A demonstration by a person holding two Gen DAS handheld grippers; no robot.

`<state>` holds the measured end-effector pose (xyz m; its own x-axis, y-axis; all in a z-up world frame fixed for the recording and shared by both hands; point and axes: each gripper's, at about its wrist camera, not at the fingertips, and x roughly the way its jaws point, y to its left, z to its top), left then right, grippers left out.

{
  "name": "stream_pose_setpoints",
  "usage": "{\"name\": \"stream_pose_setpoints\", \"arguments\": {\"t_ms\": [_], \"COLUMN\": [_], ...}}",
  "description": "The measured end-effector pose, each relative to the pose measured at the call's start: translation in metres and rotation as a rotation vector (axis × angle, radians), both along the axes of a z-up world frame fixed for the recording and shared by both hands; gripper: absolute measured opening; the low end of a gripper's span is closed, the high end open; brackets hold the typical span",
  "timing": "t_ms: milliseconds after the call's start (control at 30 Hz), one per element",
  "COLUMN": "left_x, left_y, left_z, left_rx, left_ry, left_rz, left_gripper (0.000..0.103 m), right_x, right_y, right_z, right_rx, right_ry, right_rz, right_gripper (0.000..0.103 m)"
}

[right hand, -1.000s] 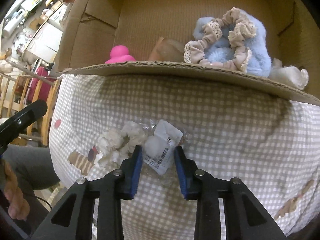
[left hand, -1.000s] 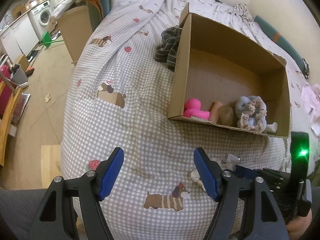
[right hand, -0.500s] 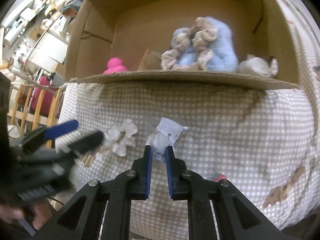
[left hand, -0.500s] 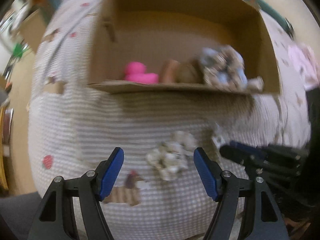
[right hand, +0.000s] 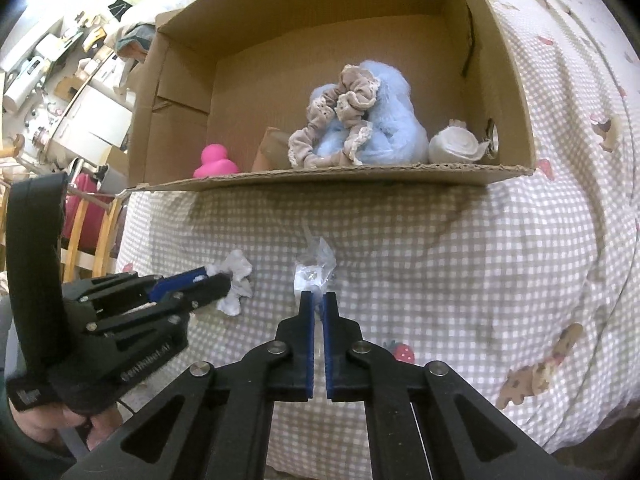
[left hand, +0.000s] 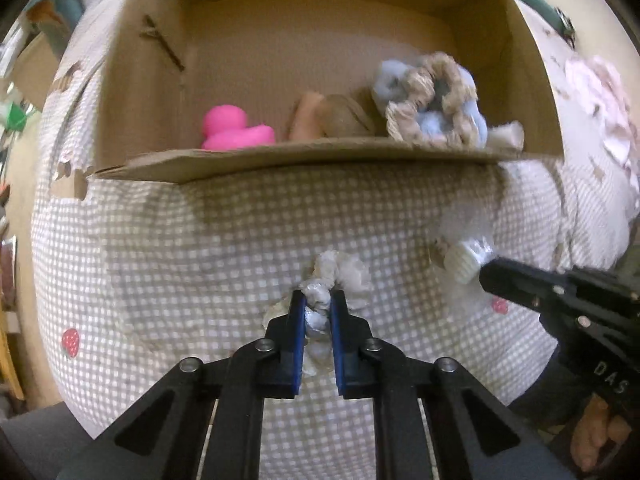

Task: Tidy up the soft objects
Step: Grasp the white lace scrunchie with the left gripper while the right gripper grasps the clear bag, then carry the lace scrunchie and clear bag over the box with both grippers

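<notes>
Both wrist cameras sit low and close over the checked bedspread [left hand: 168, 248], facing the open cardboard box [left hand: 320, 156]; the left looks from the left, the right from the right. Both views share the box [right hand: 332, 178] and each shows the other gripper.

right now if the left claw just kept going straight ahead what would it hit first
The left claw, shut on the white scrunchie, points at the cardboard box. It would probably meet the box's low front wall first, ahead of the pink rubber duck behind it, though depth is hard to judge.

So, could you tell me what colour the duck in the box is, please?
Bright pink duck; the left wrist view shows it best.
</notes>
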<state>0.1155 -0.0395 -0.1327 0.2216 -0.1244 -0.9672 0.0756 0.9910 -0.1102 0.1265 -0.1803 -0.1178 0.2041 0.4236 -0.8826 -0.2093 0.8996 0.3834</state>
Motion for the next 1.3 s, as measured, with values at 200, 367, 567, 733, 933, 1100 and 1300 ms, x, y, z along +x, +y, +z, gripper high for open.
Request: {"name": "stream_pose_setpoints", "arguments": {"t_ms": [200,367,567,733,933,1100,1300], "left_x": [-0.006,-0.017,-0.036,-0.05,-0.054,-0.046,-0.029], "left_y": [0.026,0.039,0.055,0.06,0.05,0.05,0.055], "left_z": [0.027,0.044,0.069,0.081,0.087,0.105,0.138], "left_rx": [-0.056,-0.073,-0.093,-0.081,-0.051,-0.059,-0.06], "left_ry": [-0.066,-0.096,-0.149,-0.199,-0.21,-0.24,-0.306], "left_rz": [0.073,0.094,0.137,0.161,0.154,0.159,0.162], "left_gripper": [0.011,0.011,0.011,0.011,0.011,0.011,0.011], "right_x": [-0.007,-0.022,-0.039,-0.053,-0.06,-0.062,-0.05], "right_y": [-0.01,-0.012,-0.028,-0.037,-0.045,-0.052,-0.064], "right_z": [0.017,0.027,0.047,0.065,0.08,0.1,0.137], "right_rx": [0.016,0.008,0.054,0.097,0.14,0.184,0.228], "right_ry": [-0.037,-0.056,-0.087,-0.111,-0.116,-0.137,-0.213], "right_rz": [0.001,0.015,-0.02,-0.033,-0.028,-0.043,-0.06], "right_gripper": [0.005,0.005,0.005,0.005,0.005,0.005,0.005]}}
